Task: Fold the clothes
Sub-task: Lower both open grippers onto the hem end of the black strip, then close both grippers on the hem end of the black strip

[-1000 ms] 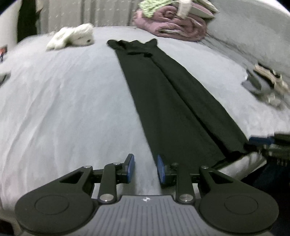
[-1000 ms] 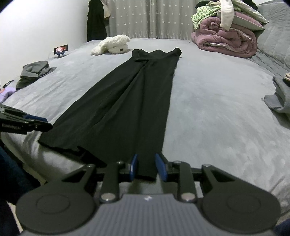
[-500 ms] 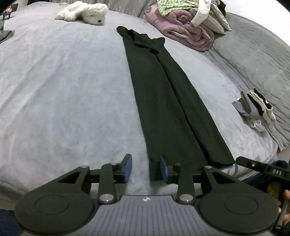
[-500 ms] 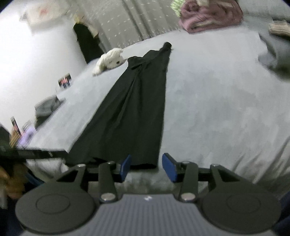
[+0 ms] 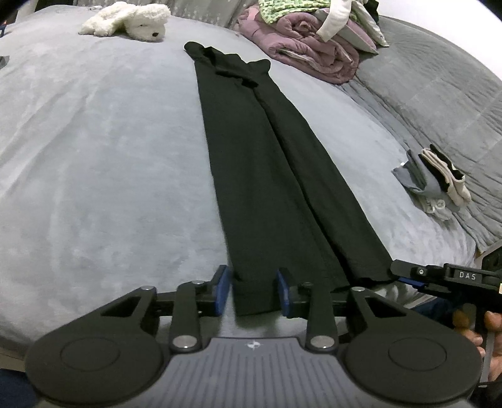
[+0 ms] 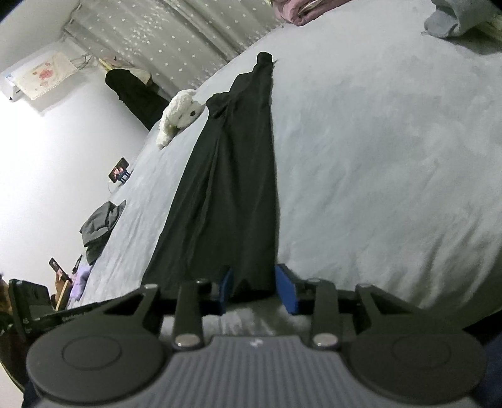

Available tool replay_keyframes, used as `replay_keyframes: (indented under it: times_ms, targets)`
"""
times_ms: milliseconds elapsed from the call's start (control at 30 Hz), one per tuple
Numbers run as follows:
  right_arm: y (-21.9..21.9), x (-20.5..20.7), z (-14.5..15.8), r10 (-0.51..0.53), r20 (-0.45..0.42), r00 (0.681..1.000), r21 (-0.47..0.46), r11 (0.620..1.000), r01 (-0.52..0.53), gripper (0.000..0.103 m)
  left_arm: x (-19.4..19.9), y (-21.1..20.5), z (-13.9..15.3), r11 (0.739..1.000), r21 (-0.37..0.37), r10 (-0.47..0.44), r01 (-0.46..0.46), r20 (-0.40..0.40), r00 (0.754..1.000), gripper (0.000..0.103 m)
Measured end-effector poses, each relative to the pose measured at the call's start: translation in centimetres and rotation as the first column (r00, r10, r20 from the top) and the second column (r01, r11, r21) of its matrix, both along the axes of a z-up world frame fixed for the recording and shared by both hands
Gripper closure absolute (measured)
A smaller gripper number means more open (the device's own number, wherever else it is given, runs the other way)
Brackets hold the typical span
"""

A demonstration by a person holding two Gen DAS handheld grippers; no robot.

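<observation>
The left wrist view alone shows the pile of folded bedding (image 5: pixel 309 40) and a small heap of socks (image 5: pixel 434 182) on the grey bed (image 5: pixel 94 157); the right wrist view alone shows a starred curtain (image 6: pixel 175 37), a grey garment (image 6: pixel 100 229) and a phone on a stand (image 6: pixel 119 172); both show the white plush toy (image 5: pixel 131 23). The long black garment (image 5: pixel 266 163) lies flat, folded lengthwise, its hem at the near edge. The left gripper (image 5: pixel 252 290) and the right gripper (image 6: pixel 259 290) each stand open, 2 blue pads straddling a hem corner; the right view is tilted.
</observation>
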State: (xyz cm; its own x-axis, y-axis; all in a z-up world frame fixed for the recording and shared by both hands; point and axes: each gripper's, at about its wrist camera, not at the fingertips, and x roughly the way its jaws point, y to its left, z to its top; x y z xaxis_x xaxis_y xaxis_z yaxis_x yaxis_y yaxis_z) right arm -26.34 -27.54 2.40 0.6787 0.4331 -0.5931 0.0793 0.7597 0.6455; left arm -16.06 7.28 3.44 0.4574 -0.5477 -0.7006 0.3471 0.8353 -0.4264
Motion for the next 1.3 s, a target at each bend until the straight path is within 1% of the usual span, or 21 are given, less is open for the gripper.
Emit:
replay_keyframes:
  times_ms: [67, 133, 200, 233, 367, 500, 633, 833, 967, 1300]
  targets:
    - [0.0, 0.0, -0.2, -0.007, -0.006, 1.000, 0.011, 1.000, 0.007, 0.079, 0.0, -0.1, 0.0, 1.000, 0.005, 0.004, -0.004, -0.003, 1.000, 0.087]
    - [0.0, 0.1, -0.4, -0.015, -0.012, 1.000, 0.020, 1.000, 0.015, 0.083, 0.0, -0.2, 0.0, 1.000, 0.001, 0.004, -0.004, -0.009, 1.000, 0.091]
    - [0.0, 0.2, -0.5, -0.020, -0.015, 1.000, 0.033, 0.999, 0.021, 0.087, 0.0, -0.2, 0.0, 1.000, -0.001, 0.008, -0.008, -0.011, 1.000, 0.093]
    - [0.0, 0.2, -0.5, -0.021, -0.014, 1.000, 0.042, 0.999, 0.022, 0.090, -0.1, -0.2, 0.0, 1.000, -0.004, 0.011, -0.011, -0.010, 1.000, 0.095]
    - [0.1, -0.1, -0.2, -0.032, 0.004, 0.999, 0.062, 0.998, 0.032, 0.094, -0.2, 0.0, 0.3, 1.000, -0.013, 0.026, -0.026, -0.008, 1.000, 0.100]
    - [0.1, -0.3, 0.5, -0.049, 0.035, 0.998, 0.080, 0.996, 0.046, 0.095, -0.1, 0.2, 0.7, 0.999, -0.030, 0.037, -0.038, -0.014, 0.999, 0.101]
    - [0.2, -0.2, 1.1, -0.059, 0.045, 0.997, 0.083, 0.995, 0.055, 0.095, 0.3, 0.1, 1.7, 0.998, -0.044, 0.041, -0.042, -0.015, 0.999, 0.101]
    - [0.2, 0.8, 2.8, -0.067, 0.084, 0.994, 0.102, 0.993, 0.058, 0.095, 1.2, -0.1, 2.8, 0.996, -0.072, 0.058, -0.059, -0.020, 0.998, 0.101]
    - [0.3, 1.6, 3.6, -0.075, 0.092, 0.993, 0.107, 0.992, 0.065, 0.095, 2.0, -0.1, 3.4, 0.994, -0.086, 0.068, -0.070, -0.027, 0.997, 0.101]
    - [0.2, 5.1, 5.5, -0.083, 0.100, 0.992, 0.102, 0.992, 0.073, 0.095, 6.1, -0.7, 4.9, 0.990, -0.086, 0.106, -0.111, -0.055, 0.993, 0.101]
